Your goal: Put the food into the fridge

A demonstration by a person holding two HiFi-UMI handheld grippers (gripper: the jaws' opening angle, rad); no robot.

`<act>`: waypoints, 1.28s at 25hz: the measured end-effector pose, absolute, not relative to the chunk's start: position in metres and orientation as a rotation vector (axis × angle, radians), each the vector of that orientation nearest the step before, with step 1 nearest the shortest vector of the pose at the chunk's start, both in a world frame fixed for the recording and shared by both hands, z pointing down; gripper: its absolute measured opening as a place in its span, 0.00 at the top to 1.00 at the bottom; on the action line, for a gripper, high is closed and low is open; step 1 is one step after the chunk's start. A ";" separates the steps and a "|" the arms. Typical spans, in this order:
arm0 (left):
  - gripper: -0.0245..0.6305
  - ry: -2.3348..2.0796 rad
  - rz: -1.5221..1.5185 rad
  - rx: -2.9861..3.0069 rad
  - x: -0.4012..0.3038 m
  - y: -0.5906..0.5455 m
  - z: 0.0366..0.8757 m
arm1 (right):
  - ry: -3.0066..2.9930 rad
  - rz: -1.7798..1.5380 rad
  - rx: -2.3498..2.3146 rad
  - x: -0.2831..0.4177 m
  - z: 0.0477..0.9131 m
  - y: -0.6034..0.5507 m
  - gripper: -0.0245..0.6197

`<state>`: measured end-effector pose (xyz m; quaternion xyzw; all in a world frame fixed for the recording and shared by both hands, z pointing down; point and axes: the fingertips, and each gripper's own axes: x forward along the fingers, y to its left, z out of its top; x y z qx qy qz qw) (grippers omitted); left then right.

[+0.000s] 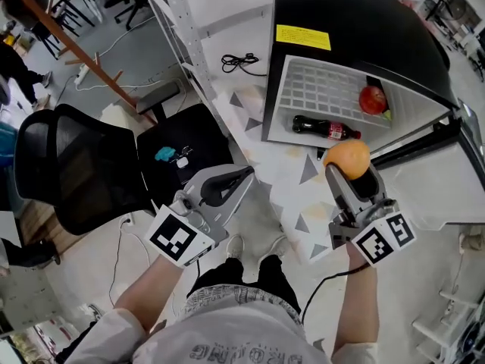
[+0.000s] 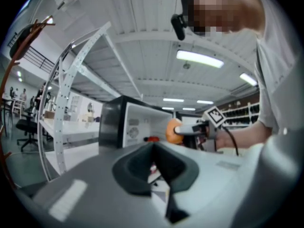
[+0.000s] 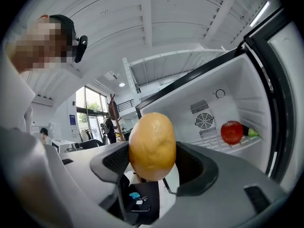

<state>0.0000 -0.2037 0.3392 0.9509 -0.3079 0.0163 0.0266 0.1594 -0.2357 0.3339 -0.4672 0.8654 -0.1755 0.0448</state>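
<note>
My right gripper (image 1: 350, 170) is shut on a round orange-yellow fruit (image 1: 347, 158), held in the air just in front of the open black fridge (image 1: 356, 21). In the right gripper view the fruit (image 3: 152, 146) fills the space between the jaws. A red apple (image 1: 372, 98) and a cola bottle (image 1: 326, 128) lie on the fridge's white shelf (image 1: 318, 82); the apple (image 3: 232, 132) also shows past the fruit. My left gripper (image 1: 241, 179) hangs lower left, shut and holding nothing, away from the fridge. From the left gripper view the fruit (image 2: 172, 131) appears ahead, by the fridge (image 2: 118, 125).
A black office chair (image 1: 68, 173) and a black seat (image 1: 182, 146) carrying a small blue item (image 1: 165, 154) stand at the left. A white perforated rack post (image 1: 178, 44) rises beside the fridge. A black cable (image 1: 241, 61) lies on the floor. The fridge door (image 1: 432, 184) stands open at right.
</note>
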 end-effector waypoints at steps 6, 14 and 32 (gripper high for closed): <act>0.95 -1.033 0.056 2.909 0.017 -0.230 0.345 | 2.716 -0.484 -1.396 0.174 0.336 -0.280 0.54; 0.95 -1.109 0.055 2.868 0.028 -0.257 0.358 | 2.826 -0.371 -1.383 0.175 0.340 -0.340 0.54; 0.95 -1.165 -0.035 2.843 0.029 -0.289 0.365 | 3.064 0.018 -1.592 0.159 0.372 -0.430 0.54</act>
